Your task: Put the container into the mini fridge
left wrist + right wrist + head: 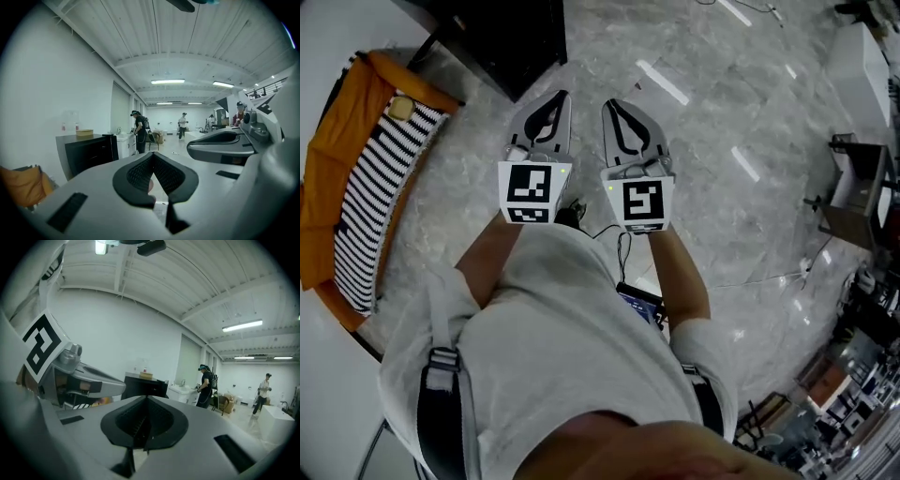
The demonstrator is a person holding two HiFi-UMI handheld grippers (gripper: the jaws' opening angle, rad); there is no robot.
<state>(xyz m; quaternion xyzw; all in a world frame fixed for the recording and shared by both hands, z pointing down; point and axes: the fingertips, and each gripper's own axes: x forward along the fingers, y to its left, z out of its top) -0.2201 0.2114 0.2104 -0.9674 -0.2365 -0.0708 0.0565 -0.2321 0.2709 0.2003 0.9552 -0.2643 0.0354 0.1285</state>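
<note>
A low black cabinet [86, 153], which looks like the mini fridge, stands by the white wall ahead on the left. It also shows in the right gripper view [145, 386] and as a dark block at the top of the head view [502, 42]. A shallow tan container [85, 132] rests on its top, likewise seen from the right gripper [146, 375]. I hold both grippers side by side at waist height, well short of the cabinet. My left gripper [560, 96] is shut and holds nothing. My right gripper [610, 104] is shut too, with nothing between its jaws.
An orange seat with a black-and-white striped cushion [380, 187] stands at the left on the marble floor [722, 112]. A white counter [125, 143] follows the cabinet, with a person [139, 132] beside it. Other people stand far down the hall. Grey furniture [853, 192] is at right.
</note>
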